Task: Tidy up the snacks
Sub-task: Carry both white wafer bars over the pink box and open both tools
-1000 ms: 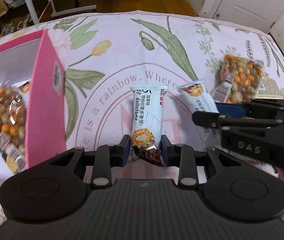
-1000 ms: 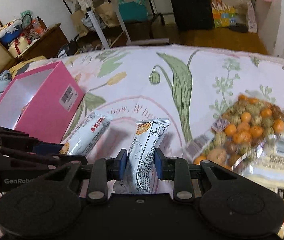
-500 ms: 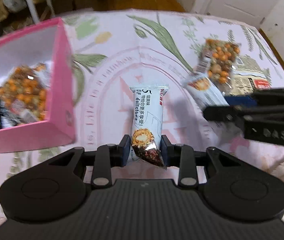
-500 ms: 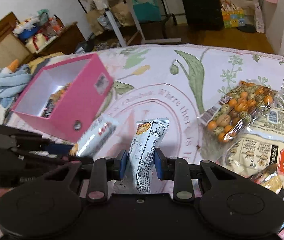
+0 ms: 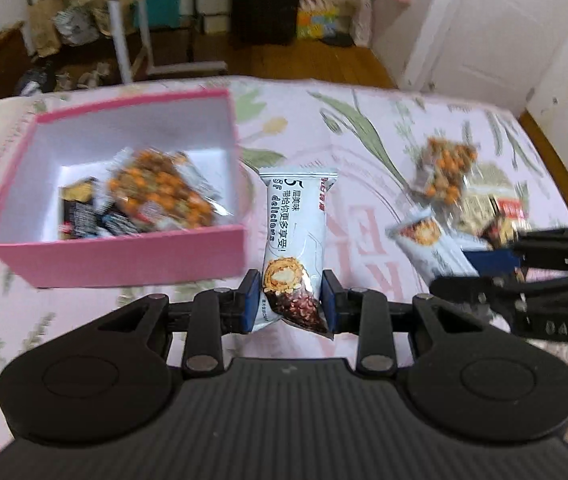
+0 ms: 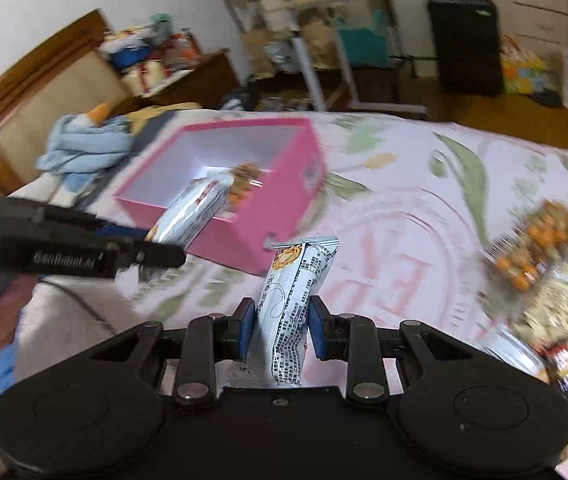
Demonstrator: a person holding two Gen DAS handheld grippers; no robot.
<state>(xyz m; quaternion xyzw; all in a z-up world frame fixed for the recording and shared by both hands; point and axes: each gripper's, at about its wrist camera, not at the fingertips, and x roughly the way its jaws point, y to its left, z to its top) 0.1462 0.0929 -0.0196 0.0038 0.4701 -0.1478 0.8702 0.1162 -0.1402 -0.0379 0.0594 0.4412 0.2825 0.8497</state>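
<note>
Floral tabletop [image 5: 364,140], cluttered room behind. Left claw [image 5: 291,300] and right claw [image 6: 278,328] are each clamped on a bar [image 5: 296,236]. Box [image 5: 123,256] at 10 o'clock: release should be made only once above its rim.

Open floral bed cover [image 5: 348,216] between pink box [image 5: 123,258] and loose snack pile [image 5: 480,204]: clear lane there. Box mouth open from above, floor half filled by nut bag [image 5: 159,192] and dark packets, far corner bare. Right claw [image 5: 488,266] with its bar crowding the lane's right edge; left claw [image 6: 123,240] close before the box's near wall.
</note>
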